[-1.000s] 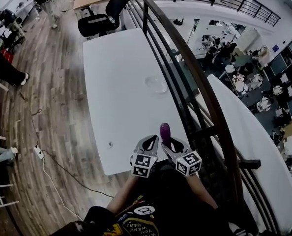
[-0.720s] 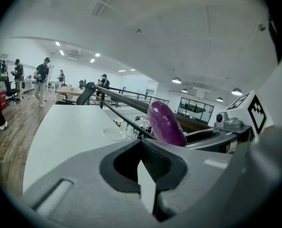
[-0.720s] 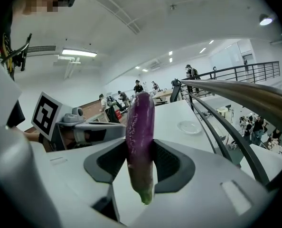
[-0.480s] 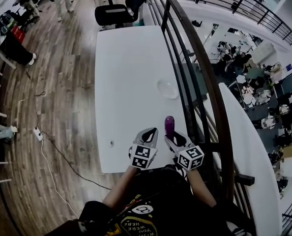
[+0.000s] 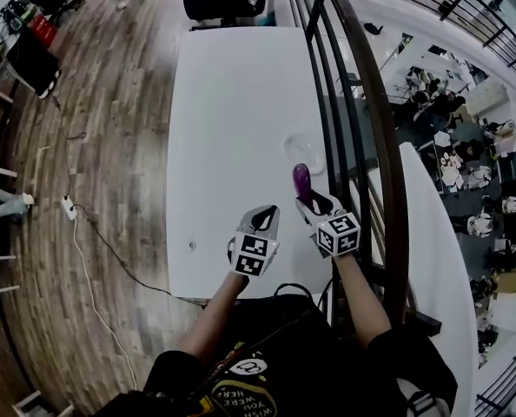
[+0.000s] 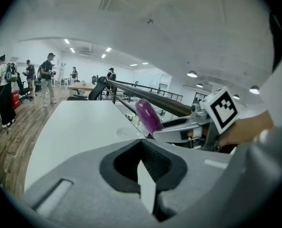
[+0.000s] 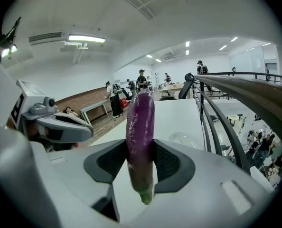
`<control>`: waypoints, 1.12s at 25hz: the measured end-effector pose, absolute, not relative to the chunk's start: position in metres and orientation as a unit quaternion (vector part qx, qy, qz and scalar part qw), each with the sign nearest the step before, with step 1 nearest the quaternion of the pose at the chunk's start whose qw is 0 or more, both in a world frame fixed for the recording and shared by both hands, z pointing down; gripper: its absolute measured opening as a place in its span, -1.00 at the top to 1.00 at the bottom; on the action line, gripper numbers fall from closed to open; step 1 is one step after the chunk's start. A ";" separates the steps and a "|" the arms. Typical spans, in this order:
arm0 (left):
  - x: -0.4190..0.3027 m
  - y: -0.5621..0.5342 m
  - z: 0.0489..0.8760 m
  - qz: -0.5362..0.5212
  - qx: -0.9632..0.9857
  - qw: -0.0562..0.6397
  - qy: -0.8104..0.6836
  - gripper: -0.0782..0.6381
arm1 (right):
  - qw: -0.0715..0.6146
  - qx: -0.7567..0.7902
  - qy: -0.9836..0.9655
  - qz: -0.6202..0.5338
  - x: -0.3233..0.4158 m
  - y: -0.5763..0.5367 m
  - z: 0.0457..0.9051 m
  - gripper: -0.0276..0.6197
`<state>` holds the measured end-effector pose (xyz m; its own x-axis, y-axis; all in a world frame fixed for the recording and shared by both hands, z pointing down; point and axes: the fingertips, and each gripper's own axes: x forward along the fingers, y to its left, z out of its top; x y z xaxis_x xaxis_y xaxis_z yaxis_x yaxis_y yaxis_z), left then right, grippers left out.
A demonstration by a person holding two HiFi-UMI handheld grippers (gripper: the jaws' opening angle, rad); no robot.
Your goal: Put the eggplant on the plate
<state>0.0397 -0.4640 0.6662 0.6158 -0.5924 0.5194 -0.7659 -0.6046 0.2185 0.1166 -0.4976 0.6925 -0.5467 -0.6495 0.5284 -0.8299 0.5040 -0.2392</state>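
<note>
Right claw: closed on the long glossy purple eggplant. In the right gripper view the black pads press both sides of the eggplant at its lower half; the green stem end points back toward the camera and the rounded purple end stands out beyond the jaw tips.

Left claw: jaws together, nothing between them, as seen in the left gripper view. It is held just beside the right claw, over the near end of the table.

Location of eggplant: in the air, in the right claw, over the right-hand edge of the long white table. It is not on the plate.

Round clear glass plate: lying flat on the table near that same edge, just beyond the tip of the eggplant in the head view. Nothing can be seen on it.

Dark metal railing: runs along the table's right side
</note>
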 end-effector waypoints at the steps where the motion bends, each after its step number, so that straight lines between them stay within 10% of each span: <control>1: 0.041 -0.467 0.668 0.204 0.871 0.216 -0.392 0.77 | 0.202 0.435 -0.845 0.235 0.122 -0.510 0.702 0.36; 28: 0.038 -0.484 0.677 0.201 0.838 0.264 -0.434 0.77 | 0.509 0.361 -0.763 0.170 0.174 -0.651 0.868 0.36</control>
